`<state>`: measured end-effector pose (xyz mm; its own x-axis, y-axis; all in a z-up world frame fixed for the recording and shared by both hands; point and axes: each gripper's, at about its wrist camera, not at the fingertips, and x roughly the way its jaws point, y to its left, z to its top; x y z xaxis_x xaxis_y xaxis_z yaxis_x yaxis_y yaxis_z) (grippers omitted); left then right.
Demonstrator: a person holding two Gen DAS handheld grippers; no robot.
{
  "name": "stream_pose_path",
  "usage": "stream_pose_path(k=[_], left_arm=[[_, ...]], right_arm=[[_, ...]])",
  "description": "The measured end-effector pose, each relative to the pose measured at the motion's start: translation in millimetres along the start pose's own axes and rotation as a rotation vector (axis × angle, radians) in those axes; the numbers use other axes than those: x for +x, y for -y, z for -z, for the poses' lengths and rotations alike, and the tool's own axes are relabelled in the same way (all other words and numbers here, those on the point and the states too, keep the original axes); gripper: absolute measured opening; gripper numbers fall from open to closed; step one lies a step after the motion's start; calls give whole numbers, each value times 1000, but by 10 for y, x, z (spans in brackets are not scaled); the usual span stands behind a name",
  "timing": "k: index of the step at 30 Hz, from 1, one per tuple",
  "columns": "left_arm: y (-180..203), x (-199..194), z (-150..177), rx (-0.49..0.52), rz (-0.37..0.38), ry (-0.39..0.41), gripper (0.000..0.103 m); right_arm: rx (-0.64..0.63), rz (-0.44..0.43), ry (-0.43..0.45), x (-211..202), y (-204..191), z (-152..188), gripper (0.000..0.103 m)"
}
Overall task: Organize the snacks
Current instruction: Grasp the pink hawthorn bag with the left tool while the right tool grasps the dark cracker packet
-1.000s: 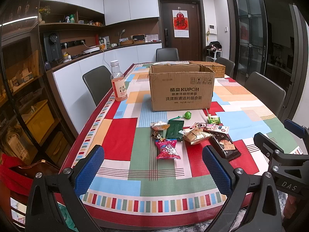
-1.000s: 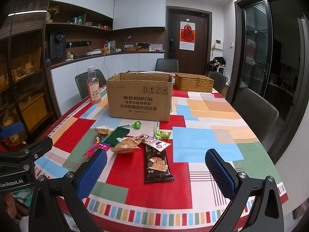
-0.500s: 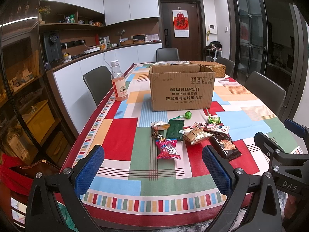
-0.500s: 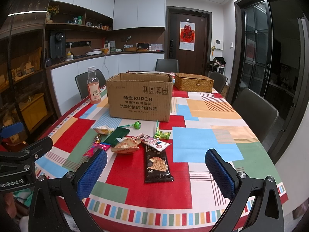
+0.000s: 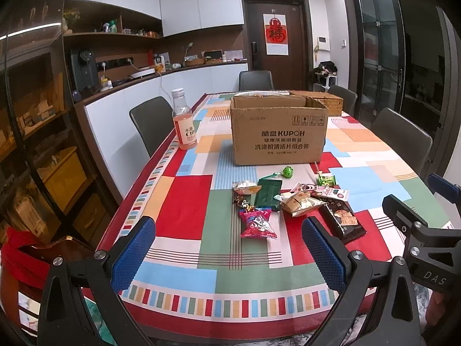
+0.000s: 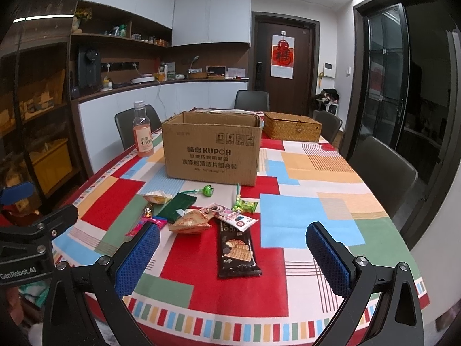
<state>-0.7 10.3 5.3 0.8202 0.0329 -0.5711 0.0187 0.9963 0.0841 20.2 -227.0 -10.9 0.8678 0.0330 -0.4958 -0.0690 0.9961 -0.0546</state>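
While both grippers hang over the near edge of the table (image 5: 178,201), which wears one patchwork cloth of red, green, blue and orange blocks, the largest thing on it is a single open cardboard box (image 5: 279,132) at twelve o'clock of the snack pile. One woven basket (image 6: 292,129) sits behind the box at its two o'clock, and one pink drink bottle (image 5: 184,124) stands upright at the box's nine o'clock, well apart from it. Four grey chairs can be counted around the table. The snacks lie loose in one cluster just short of the box: one long dark biscuit pack (image 6: 236,250) at five o'clock of the cluster, one dark green pouch (image 5: 268,193), one tan crinkled bag (image 5: 299,203), one pink-and-white flat packet (image 6: 230,216), one magenta packet (image 5: 258,225) at seven o'clock, one pale wrapped sweet (image 5: 245,186), two green lollipops (image 5: 287,172), and a few tiny foil candies that are too small to count. The left gripper (image 5: 227,252) is released, its blue pads wide apart and holding nothing; the right gripper (image 6: 233,255) is likewise spread and bare.
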Motion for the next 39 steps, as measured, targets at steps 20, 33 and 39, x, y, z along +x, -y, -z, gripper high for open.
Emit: stream_pose_path(k=[20, 33, 39], left_arm=[[79, 451, -43, 62, 36, -51, 103], [183, 1218, -114, 83, 142, -234, 88], [217, 1481, -76, 73, 164, -314, 80]], right_arm=[[1, -6, -61, 419, 23, -22, 102], [64, 0, -261, 1205, 166, 76, 102], [41, -7, -346, 1441, 146, 157, 96]])
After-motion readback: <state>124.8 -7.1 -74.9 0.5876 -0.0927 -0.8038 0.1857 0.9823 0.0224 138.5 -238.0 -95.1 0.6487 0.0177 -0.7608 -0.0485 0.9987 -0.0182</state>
